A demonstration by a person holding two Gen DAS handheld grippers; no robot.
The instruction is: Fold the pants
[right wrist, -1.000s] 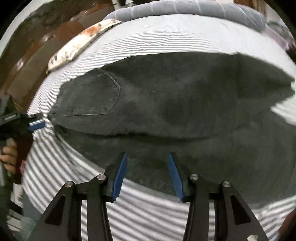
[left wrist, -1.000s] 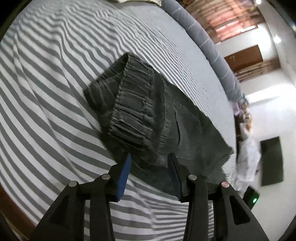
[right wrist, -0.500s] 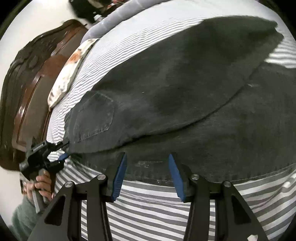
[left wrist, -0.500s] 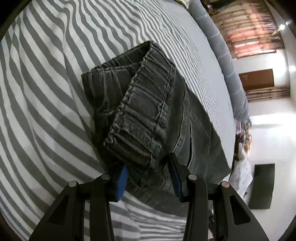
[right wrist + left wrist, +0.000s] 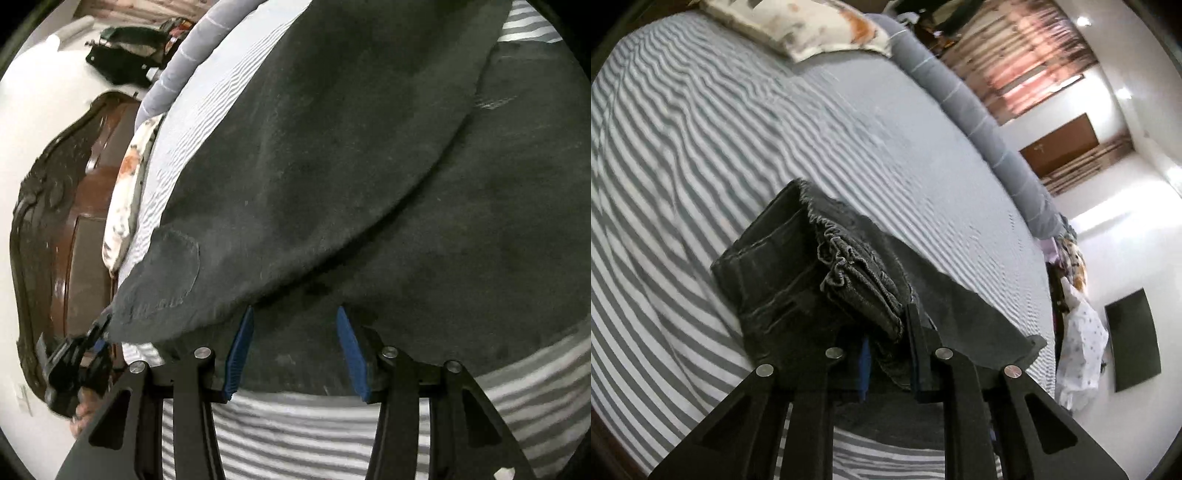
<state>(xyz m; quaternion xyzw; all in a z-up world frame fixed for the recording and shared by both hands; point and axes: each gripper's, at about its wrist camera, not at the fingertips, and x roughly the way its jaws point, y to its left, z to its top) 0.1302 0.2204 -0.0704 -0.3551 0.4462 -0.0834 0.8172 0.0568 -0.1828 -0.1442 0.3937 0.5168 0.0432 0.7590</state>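
Observation:
Dark grey pants [image 5: 775, 266] lie folded lengthwise on a grey-and-white striped bed sheet [image 5: 738, 129]. My left gripper [image 5: 886, 332] has its jaws closing on the gathered elastic waistband [image 5: 857, 280], which is bunched between the pads and raised off the bed. In the right wrist view the pants [image 5: 332, 166] fill most of the frame, with a back pocket [image 5: 173, 266] at the left. My right gripper [image 5: 293, 314] stands open, its blue pads straddling the near edge of the pants without pressing it. The left gripper [image 5: 101, 332] shows at the waist corner, held by a hand.
A patterned pillow [image 5: 812, 26] and a long grey bolster [image 5: 979, 122] lie along the far side of the bed. A dark wooden headboard [image 5: 48, 240] stands at the left in the right wrist view. Striped sheet [image 5: 295, 424] lies bare in front of the right gripper.
The left jaws have closed on the waistband and lifted it off the bed. The right gripper has rolled and sunk closer to the pants' near edge, still open.

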